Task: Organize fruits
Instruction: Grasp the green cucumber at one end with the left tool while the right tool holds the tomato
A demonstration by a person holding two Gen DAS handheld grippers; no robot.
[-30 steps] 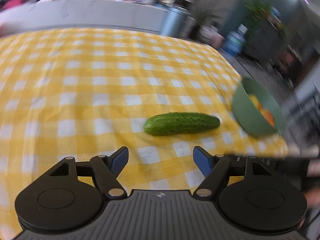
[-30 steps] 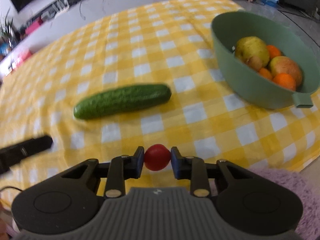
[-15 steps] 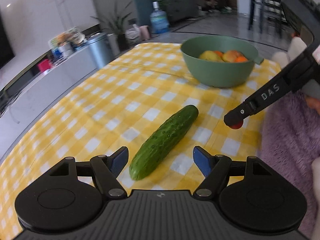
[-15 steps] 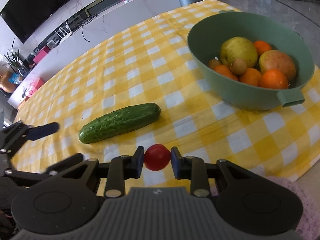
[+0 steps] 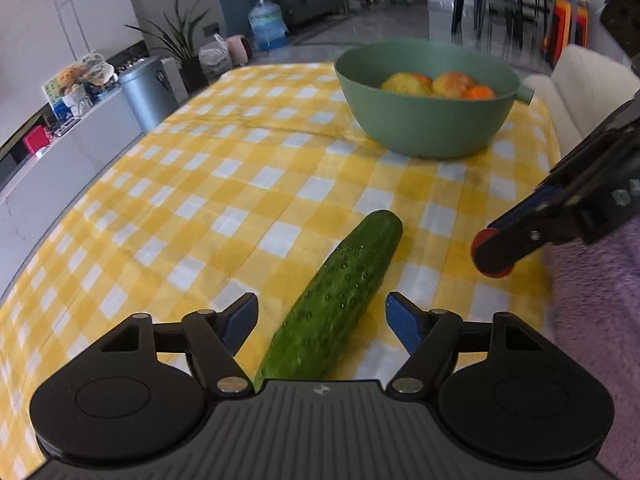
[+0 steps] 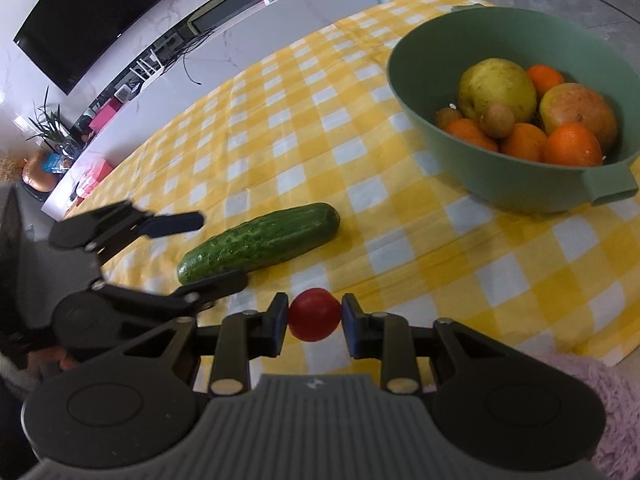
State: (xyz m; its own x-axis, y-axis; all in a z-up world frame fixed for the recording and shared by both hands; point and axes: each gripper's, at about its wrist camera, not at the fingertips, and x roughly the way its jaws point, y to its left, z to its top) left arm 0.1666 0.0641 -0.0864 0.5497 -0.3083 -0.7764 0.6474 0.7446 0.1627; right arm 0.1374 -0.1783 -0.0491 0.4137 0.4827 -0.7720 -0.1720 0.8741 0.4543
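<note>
While most of the fruit already sits in the green bowl [image 6: 436,148] at the far right of the checked cloth [image 6: 280,120], two pieces are left outside it. One cucumber [image 6: 260,242] lies on the cloth, near the middle; the left gripper [image 5: 322,322] straddles its near end, its jaws, which have just been closing, wide and not yet touching it. One small tomato [image 6: 315,314] is clamped between the nearly closed jaws of the right gripper [image 6: 315,316], above the near edge. Counted in the bowl: four oranges, one yellow pear, one reddish apple, and two small brown fruits.
</note>
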